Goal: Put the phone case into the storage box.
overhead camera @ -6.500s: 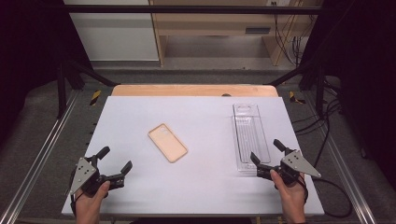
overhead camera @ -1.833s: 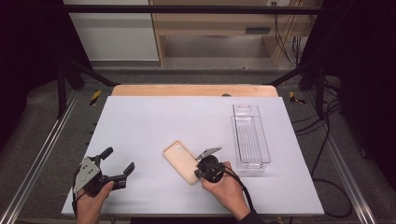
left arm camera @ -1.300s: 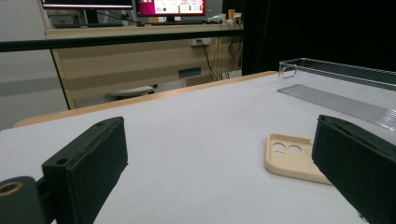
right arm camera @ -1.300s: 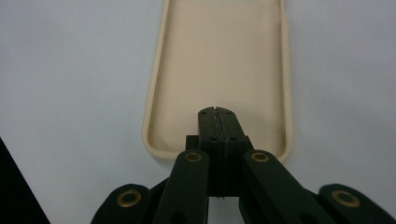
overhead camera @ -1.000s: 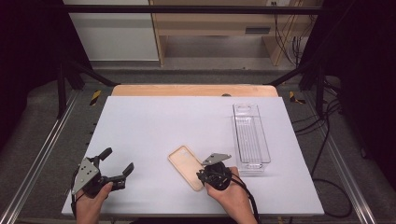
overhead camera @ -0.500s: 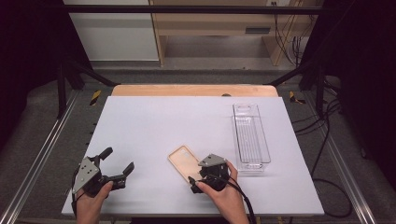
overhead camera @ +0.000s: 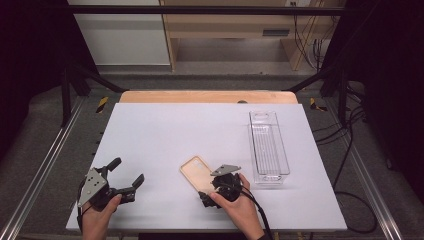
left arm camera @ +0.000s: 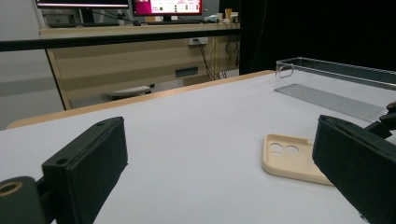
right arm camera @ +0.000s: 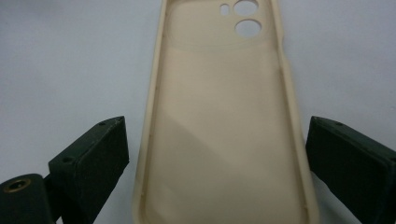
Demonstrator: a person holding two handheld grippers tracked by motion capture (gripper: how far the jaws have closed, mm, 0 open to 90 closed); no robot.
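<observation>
A beige phone case (overhead camera: 194, 170) lies hollow side up on the white table (overhead camera: 165, 130), camera holes at its far end. My right gripper (overhead camera: 212, 189) sits low over the near end of the phone case (right arm camera: 224, 116). Its jaws have just been opening and now stand open, one on each side of the case with a small gap to each rim. My left gripper (overhead camera: 127, 171) rests at the front left, open and empty, with the phone case (left arm camera: 289, 156) ahead of it to the right.
A long clear plastic tray (overhead camera: 269, 145) stands empty at the right of the table, close behind my right hand; it also appears as the clear tray (left arm camera: 336, 74). A wooden strip (overhead camera: 207, 96) edges the table's far side.
My right hand came from the tray's front end to the case, which slid nearer and to the right. Over the last second that hand shifted slightly left and lower. The left gripper stayed still.
</observation>
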